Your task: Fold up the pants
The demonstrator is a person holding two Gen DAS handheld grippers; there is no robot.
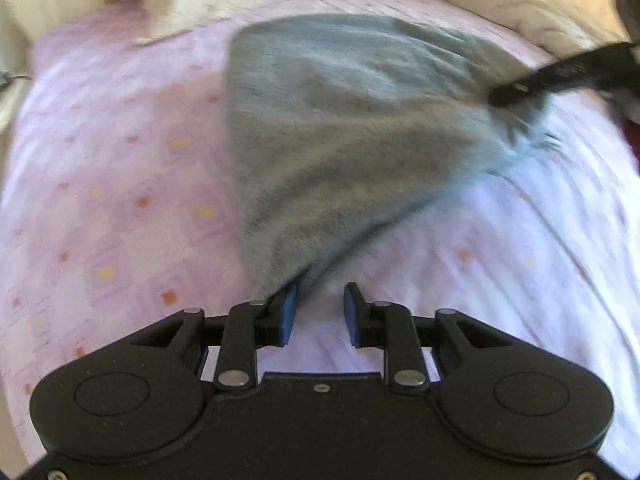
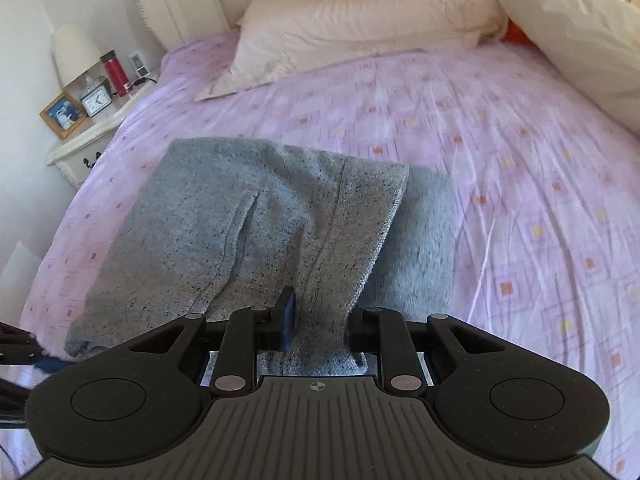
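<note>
The grey knit pants point(image 1: 340, 128) lie folded on the pink patterned bed sheet point(image 1: 120, 168). My left gripper point(image 1: 320, 312) is open, its blue pads apart, with the near corner of the pants just past the left pad point(image 1: 289, 312). The right gripper's fingers point(image 1: 560, 72) reach in from the right and hold the pants' far right edge. In the right wrist view the pants point(image 2: 248, 224) spread ahead, and my right gripper point(image 2: 320, 320) is shut on a bunched fold of them that fills the gap between the fingers.
White pillows point(image 2: 360, 28) and a duvet point(image 2: 580, 40) lie at the head and right side of the bed. A white nightstand point(image 2: 86, 136) at the left holds a lamp, clock, photo frame and red bottle. The sheet point(image 2: 520, 200) stretches out to the right of the pants.
</note>
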